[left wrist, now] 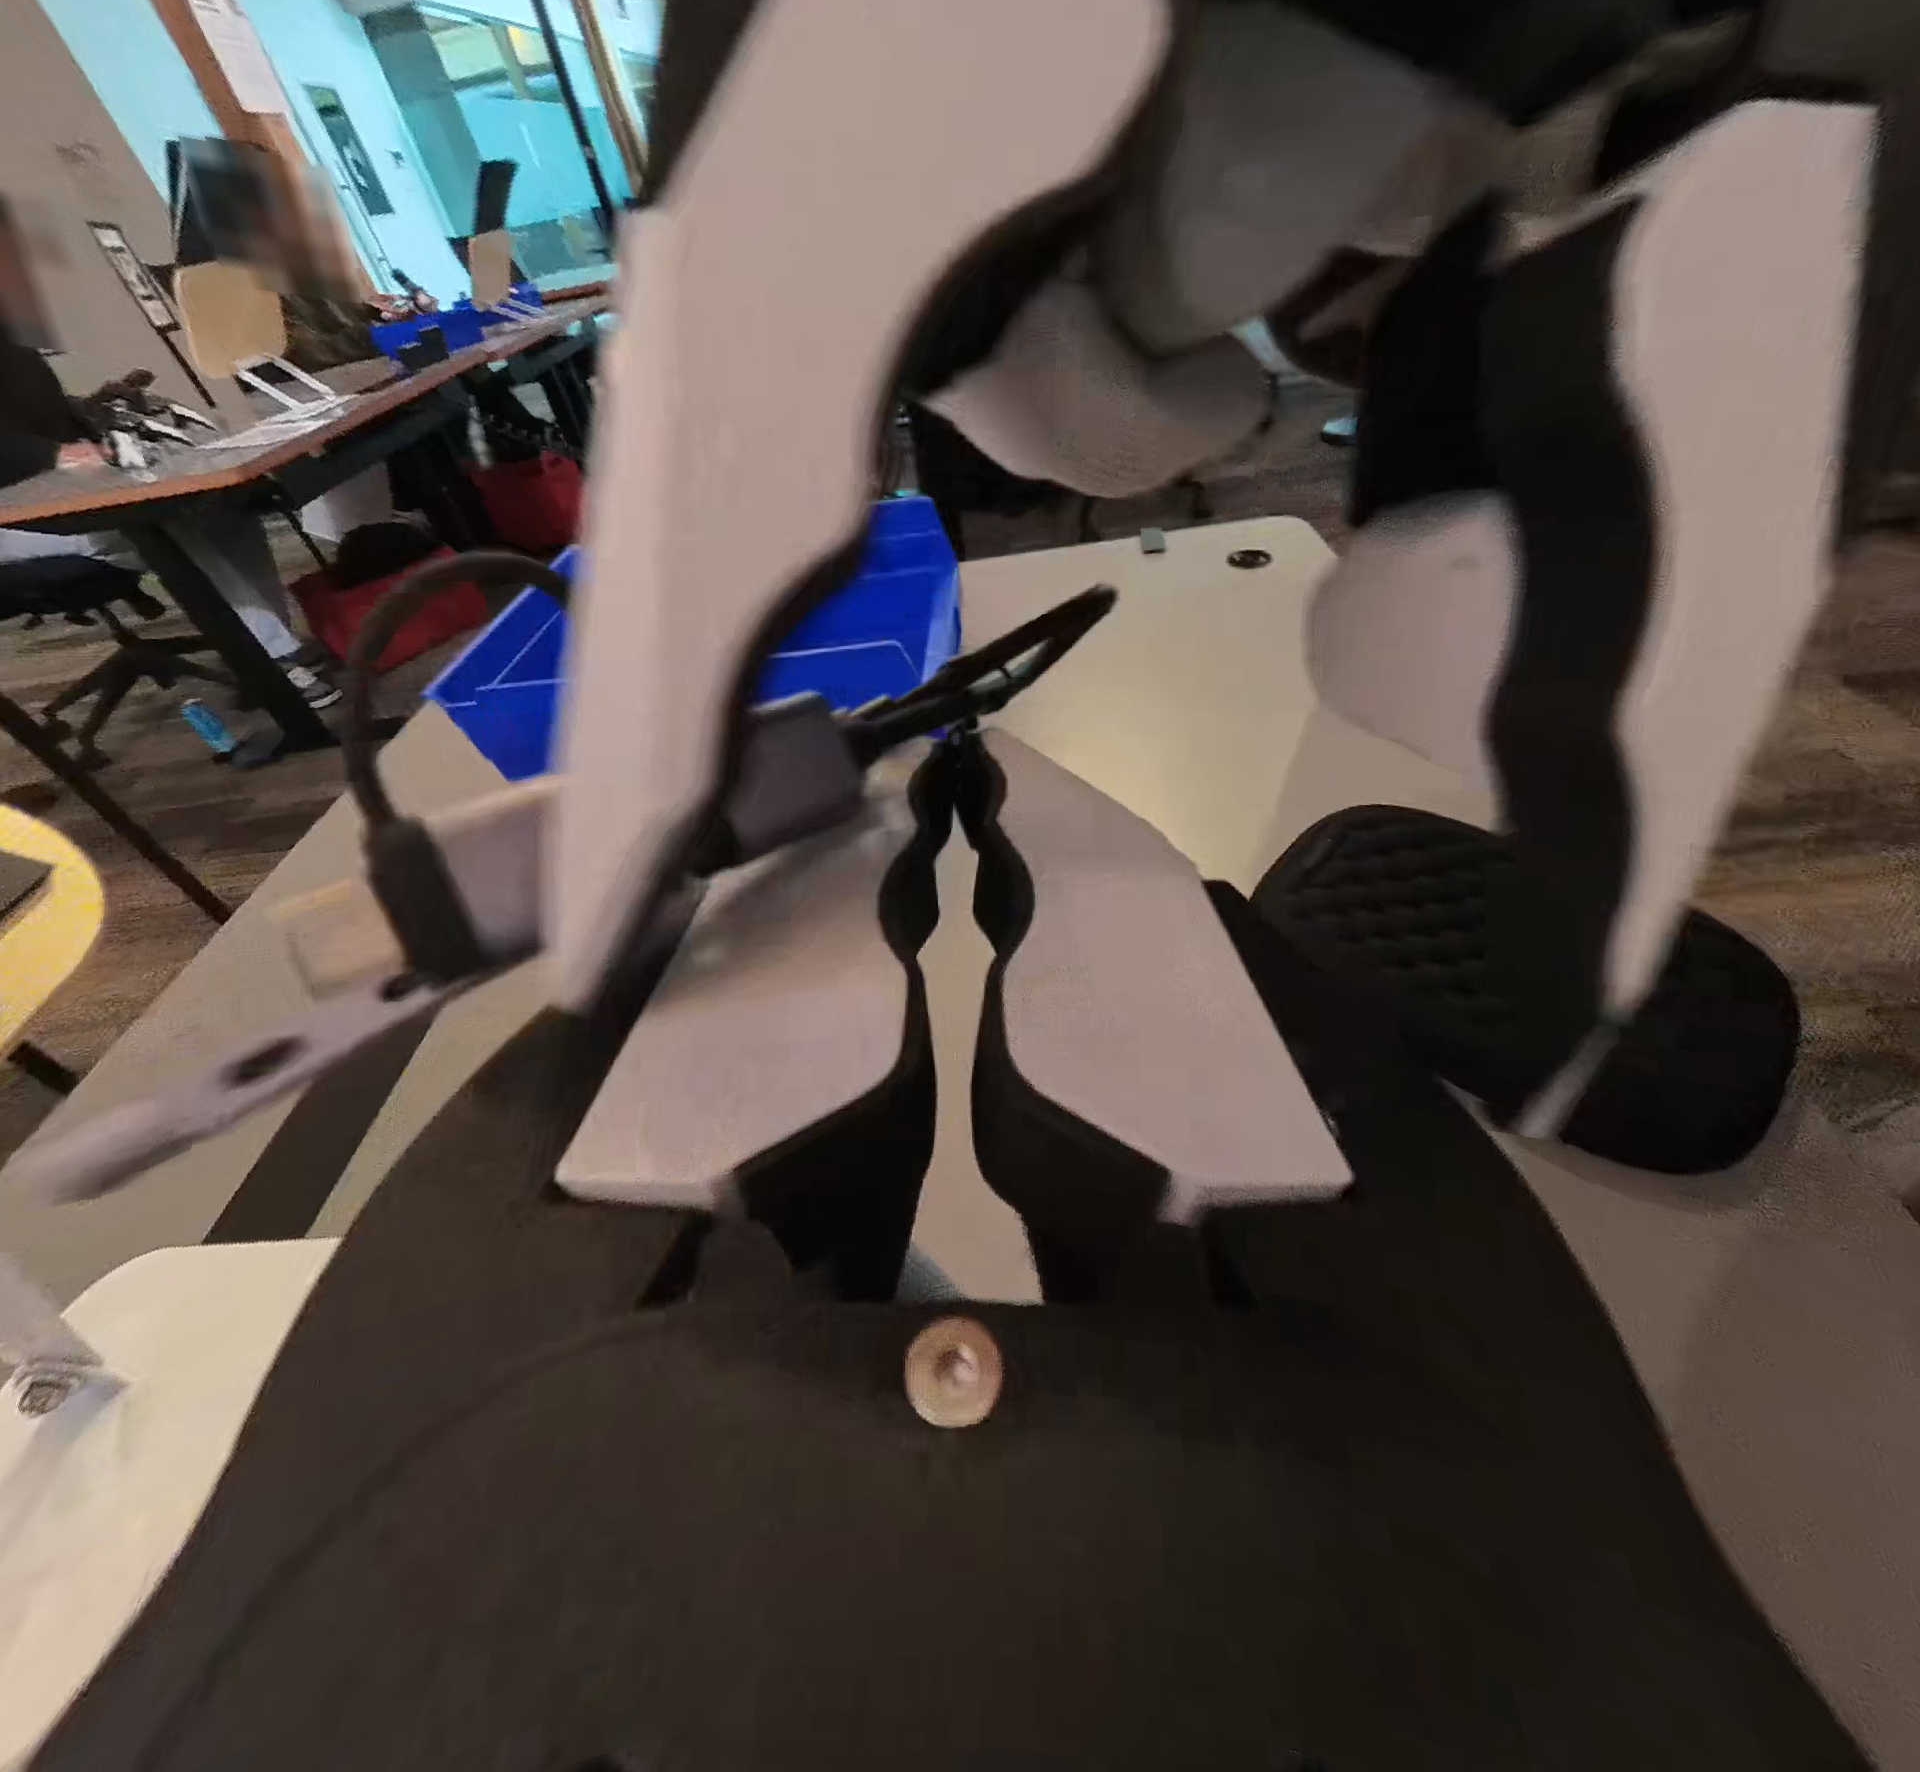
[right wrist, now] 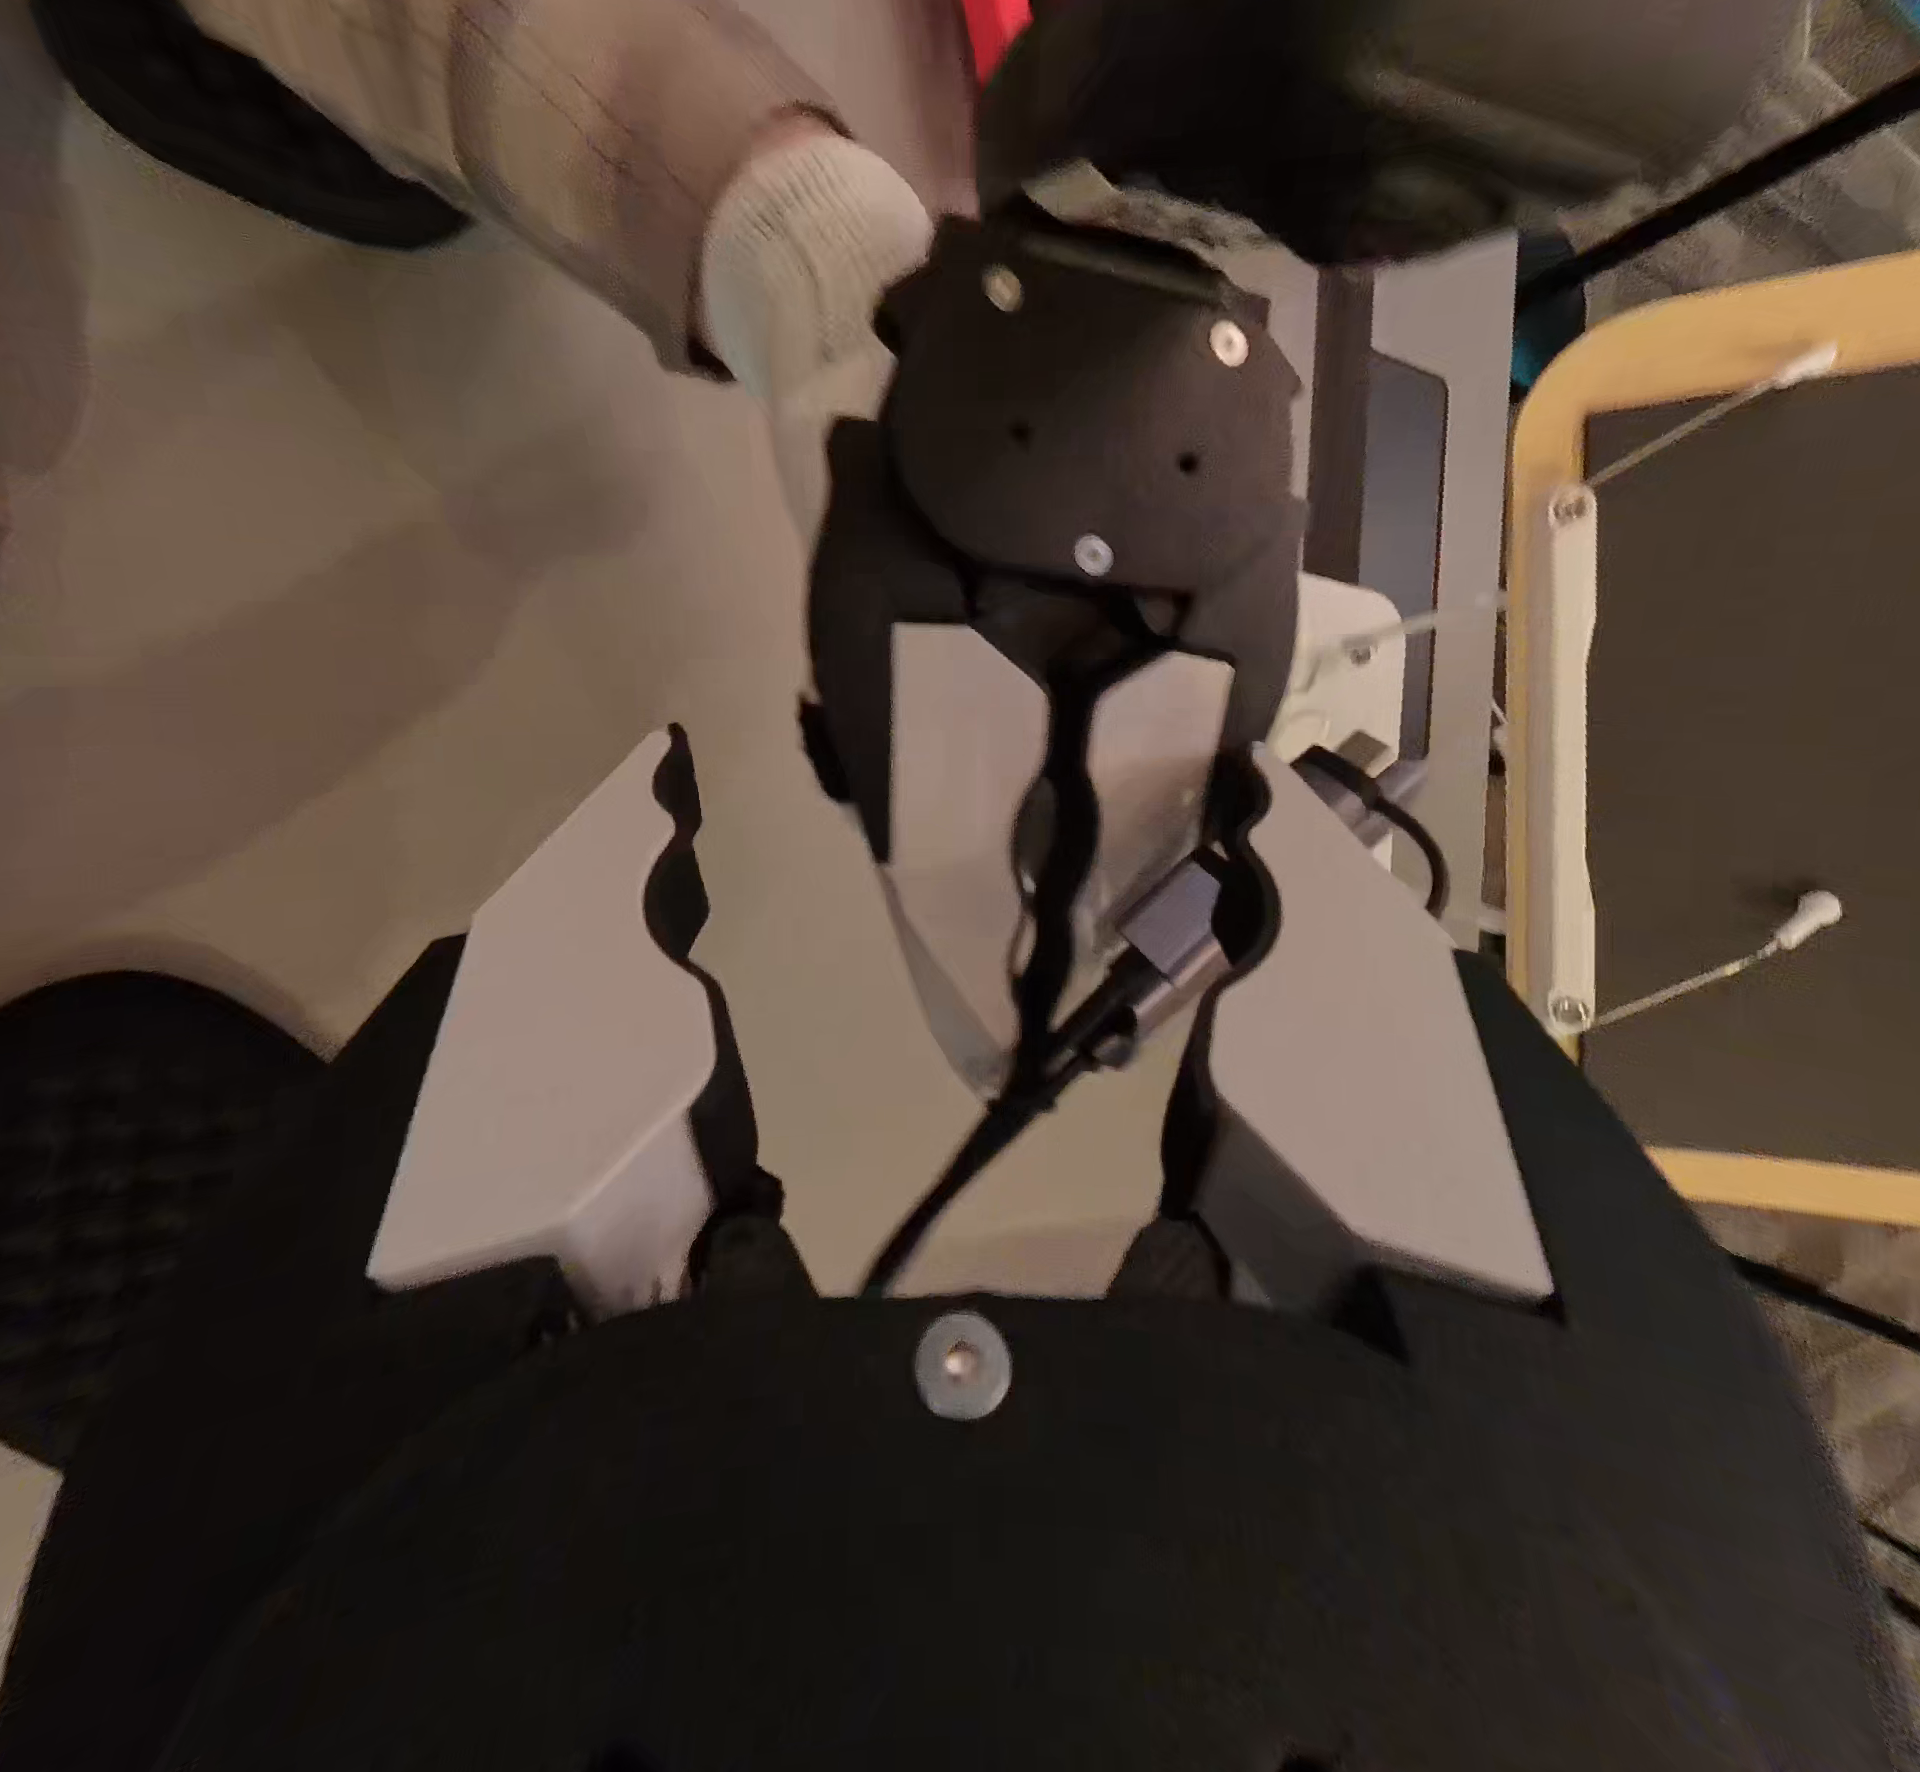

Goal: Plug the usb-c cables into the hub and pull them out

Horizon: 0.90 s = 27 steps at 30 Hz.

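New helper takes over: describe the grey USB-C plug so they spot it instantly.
On the white table, just before the blue bin, look between the fingers of the open right gripper. The USB-C plug there has a grey shell, unlike the black plug to its left.

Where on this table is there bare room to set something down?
Bare table top lies between the blue bin and the far edge, right of the cable loop. It is crowded at the hub, where the left gripper and right gripper converge.

blue bin [left wrist: 883, 610], black cable [right wrist: 935, 1192]
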Motion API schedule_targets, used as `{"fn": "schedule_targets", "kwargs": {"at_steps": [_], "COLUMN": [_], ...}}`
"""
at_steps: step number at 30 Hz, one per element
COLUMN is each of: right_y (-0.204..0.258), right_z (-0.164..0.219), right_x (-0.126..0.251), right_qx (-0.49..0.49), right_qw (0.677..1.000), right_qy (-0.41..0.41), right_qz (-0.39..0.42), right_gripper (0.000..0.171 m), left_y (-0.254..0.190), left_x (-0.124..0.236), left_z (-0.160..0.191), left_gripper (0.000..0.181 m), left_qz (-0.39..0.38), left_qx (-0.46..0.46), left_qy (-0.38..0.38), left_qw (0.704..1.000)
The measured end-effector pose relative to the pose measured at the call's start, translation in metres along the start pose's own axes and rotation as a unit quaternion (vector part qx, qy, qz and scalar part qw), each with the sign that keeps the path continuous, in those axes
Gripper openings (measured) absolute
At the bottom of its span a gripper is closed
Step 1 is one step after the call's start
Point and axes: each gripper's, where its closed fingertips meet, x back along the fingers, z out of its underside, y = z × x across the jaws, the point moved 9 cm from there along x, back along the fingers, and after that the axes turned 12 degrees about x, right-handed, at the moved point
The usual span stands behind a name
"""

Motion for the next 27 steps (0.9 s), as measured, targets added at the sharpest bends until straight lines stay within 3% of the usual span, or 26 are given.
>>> {"fn": "schedule_targets", "kwargs": {"at_steps": [2, 7, 12, 17, 25, 27], "right_y": [-0.003, 0.006, 0.02, 0.03, 0.06, 0.066], "right_z": [0.013, 0.043, 0.06, 0.073, 0.054, 0.046], "right_x": [0.0, -0.005, -0.011, -0.02, -0.029, -0.028], "right_qx": [-0.02, -0.056, -0.105, -0.153, -0.169, -0.165], "right_qw": [1.0, 0.993, 0.976, 0.96, 0.929, 0.919], "right_qy": [0.013, -0.01, -0.081, -0.153, -0.255, -0.274], "right_qz": [-0.016, -0.104, -0.174, -0.176, -0.21, -0.233], "right_gripper": [0.107, 0.105, 0.105, 0.095, 0.086, 0.074], "left_y": [-0.003, -0.005, -0.009, -0.005, 0.012, 0.017], "left_x": [0.0, 0.007, 0.015, 0.024, 0.033, 0.032], "left_z": [0.0, -0.002, -0.006, -0.011, -0.011, -0.01], "left_gripper": [0.002, 0.001, 0.002, 0.002, 0.002, 0.002], "left_qz": [0.012, 0.042, 0.074, 0.095, 0.061, 0.036], "left_qx": [-0.002, -0.02, -0.032, -0.011, 0.007, 0.015], "left_qy": [0.0, 0.001, -0.002, -0.039, -0.053, -0.058], "left_qw": [1.0, 0.999, 0.997, 0.995, 0.997, 0.998]}}
